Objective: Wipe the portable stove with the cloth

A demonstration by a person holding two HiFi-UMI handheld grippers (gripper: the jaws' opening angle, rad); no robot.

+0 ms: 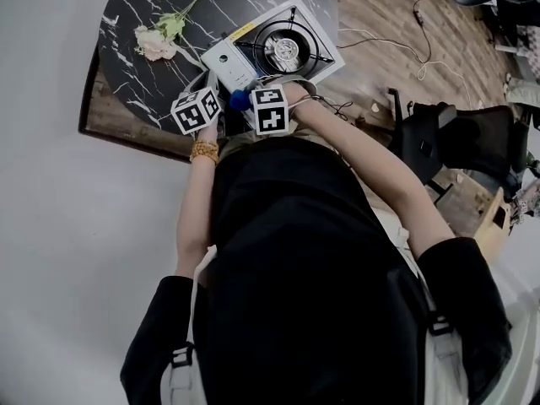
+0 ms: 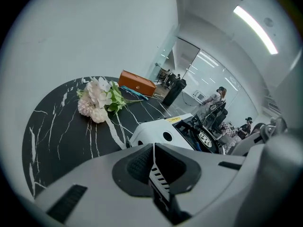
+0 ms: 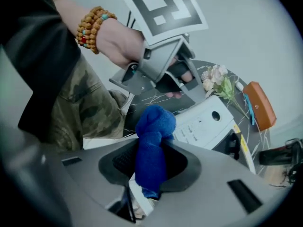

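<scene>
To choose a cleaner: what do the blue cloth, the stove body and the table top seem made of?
Blue cloth: fuzzy pile, likely microfibre or terry. Stove body: smooth white, matte, probably painted metal. Table top: black with white veins, marble or a marble-look surface.

The left forearm (image 1: 192, 209) and right forearm (image 1: 371, 167) reach forward side by side, both tools angled downward and close together. The left hand-held gripper (image 2: 152, 164) has its jaws pressed together, empty. The right hand-held gripper (image 3: 150, 162) clamps a blue cloth (image 3: 154, 126).
</scene>
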